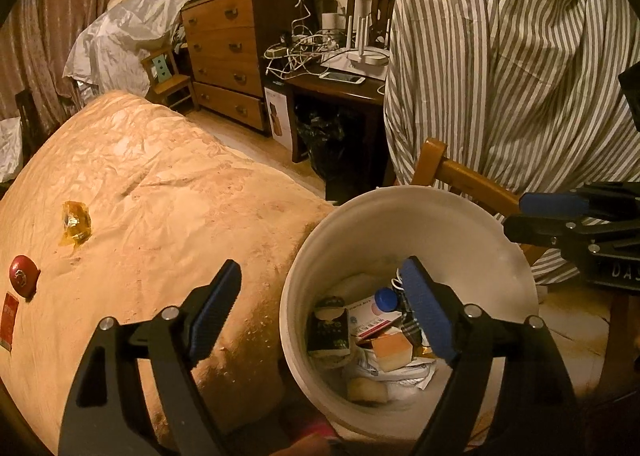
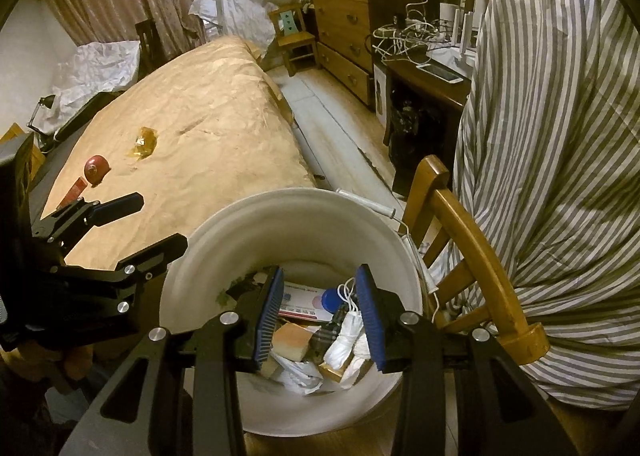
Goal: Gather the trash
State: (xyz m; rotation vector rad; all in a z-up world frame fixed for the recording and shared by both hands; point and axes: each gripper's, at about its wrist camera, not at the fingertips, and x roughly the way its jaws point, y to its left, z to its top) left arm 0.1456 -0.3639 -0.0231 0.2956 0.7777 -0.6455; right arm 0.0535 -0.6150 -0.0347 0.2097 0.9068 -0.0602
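Both jaws spread, empty, over bucket [image 2: 192,256]

bucket [image 2: 208,256] mouth open, chair [image 2: 472,232] beside

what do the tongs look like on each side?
Both match. Left tongs and right tongs: matte black angular linkage arms, round silver pivot pins, ribbed blue pads on the finger faces. White letters "DAS" on the right body seen from the left wrist. No cables or sleeves visible.

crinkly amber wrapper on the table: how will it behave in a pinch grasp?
The amber wrapper looks like thin crumpled film, so probably very light and floppy, collapsing between the pads. Its glossy surface may slip. It lies flat on the paper-covered table, so pushing likely slides it rather than rolls it.
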